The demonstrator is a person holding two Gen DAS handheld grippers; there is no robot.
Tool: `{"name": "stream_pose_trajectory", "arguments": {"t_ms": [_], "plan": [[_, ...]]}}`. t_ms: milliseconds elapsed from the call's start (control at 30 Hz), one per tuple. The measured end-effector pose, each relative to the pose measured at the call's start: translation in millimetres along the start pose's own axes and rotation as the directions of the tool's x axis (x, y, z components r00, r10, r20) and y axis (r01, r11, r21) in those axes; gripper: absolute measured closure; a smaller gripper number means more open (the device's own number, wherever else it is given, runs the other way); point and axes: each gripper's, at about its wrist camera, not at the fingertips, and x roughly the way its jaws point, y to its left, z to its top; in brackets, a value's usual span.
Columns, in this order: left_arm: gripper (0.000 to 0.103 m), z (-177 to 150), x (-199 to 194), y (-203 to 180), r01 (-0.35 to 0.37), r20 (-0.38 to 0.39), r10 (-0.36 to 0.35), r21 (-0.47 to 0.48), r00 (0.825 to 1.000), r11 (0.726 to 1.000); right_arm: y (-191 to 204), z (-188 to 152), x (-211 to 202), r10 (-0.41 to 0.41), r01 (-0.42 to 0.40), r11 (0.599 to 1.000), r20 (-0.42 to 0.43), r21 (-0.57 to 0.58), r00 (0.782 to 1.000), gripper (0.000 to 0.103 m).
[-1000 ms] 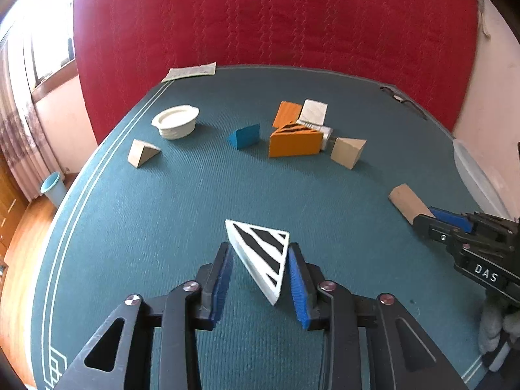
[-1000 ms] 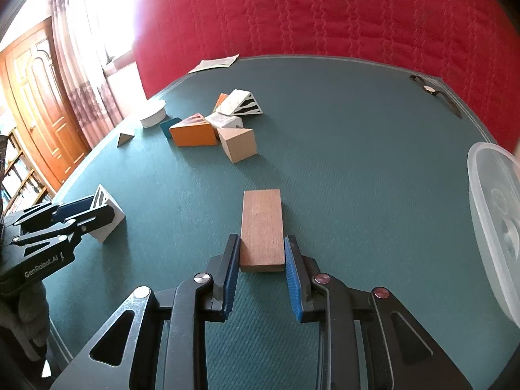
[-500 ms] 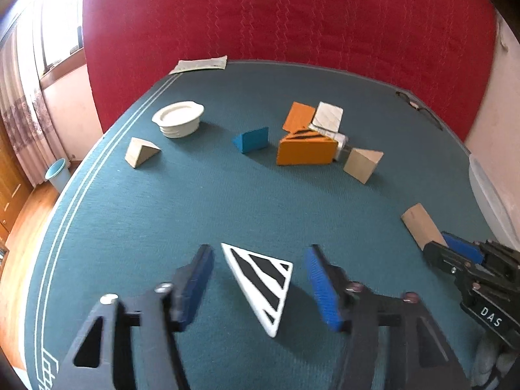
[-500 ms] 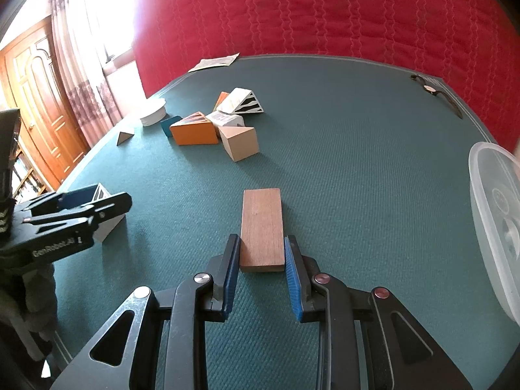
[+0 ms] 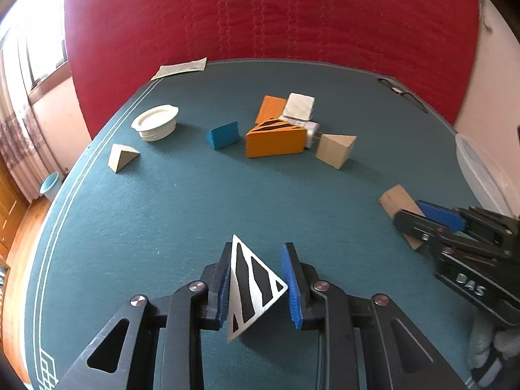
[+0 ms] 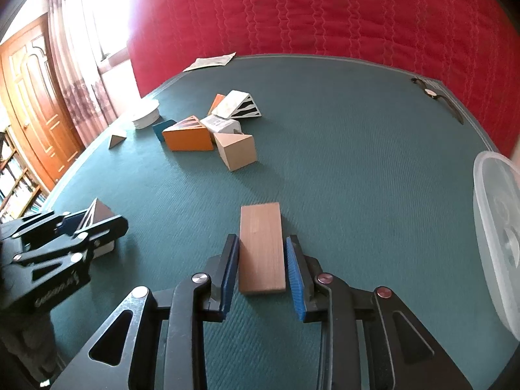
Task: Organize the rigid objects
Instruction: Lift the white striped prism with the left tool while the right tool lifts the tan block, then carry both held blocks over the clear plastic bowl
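Note:
My left gripper (image 5: pixel 256 284) is shut on a white wedge with black stripes (image 5: pixel 250 287), its pads touching both sides, low over the green table. It also shows in the right wrist view (image 6: pixel 94 214). My right gripper (image 6: pixel 261 271) is shut on a flat brown wooden block (image 6: pixel 261 248) that lies on the table; that block also shows in the left wrist view (image 5: pixel 395 200). A cluster of blocks lies further back: an orange striped wedge (image 5: pixel 276 138), a blue wedge (image 5: pixel 224 135), a tan wedge (image 5: pixel 334 151) and a white block (image 5: pixel 299 105).
A white bowl (image 5: pixel 156 123) and a small tan wedge (image 5: pixel 122 157) sit at the far left. A clear plastic container (image 6: pixel 497 227) stands at the right edge. A paper (image 5: pixel 182 68) and a dark wristwatch (image 6: pixel 432 92) lie at the far edge. A red quilted wall stands behind.
The left gripper opened wide half a second ago, then closed again on the striped wedge, which now stands more upright. The right gripper stayed shut on the wooden block.

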Motion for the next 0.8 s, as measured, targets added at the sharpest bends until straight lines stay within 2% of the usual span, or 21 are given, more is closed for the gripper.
{"name": "stream_pose_trajectory", "arguments": {"t_ms": [133, 367, 600, 800], "plan": [[0.073, 1.9, -2.7, -7.1, 0.007, 0.009, -0.007, 0.016, 1.0, 1.0, 3.2, -0.6, -0.7, -0.019, 0.019, 1.0, 0.0, -0.014, 1.0, 0.075], [0.073, 6.5, -8.6, -21.2, 0.005, 0.027, -0.006, 0.043, 1.0, 0.999, -11.3, -1.6, -17.4, -0.009, 0.008, 0.999, 0.031, 0.035, 0.999, 0.075], [0.073, 12.6, -14.8, -42.2, 0.011, 0.046, -0.015, 0.078, 0.999, 0.997, -46.0, 1.2, -58.0, -0.055, 0.043, 0.993, 0.116, 0.108, 0.992, 0.075], [0.073, 18.4, -20.3, -70.8, 0.027, 0.066, -0.036, 0.131, 0.997, 0.991, -81.4, -1.6, -81.6, -0.123, 0.097, 0.981, 0.149, 0.171, 0.981, 0.075]]}}
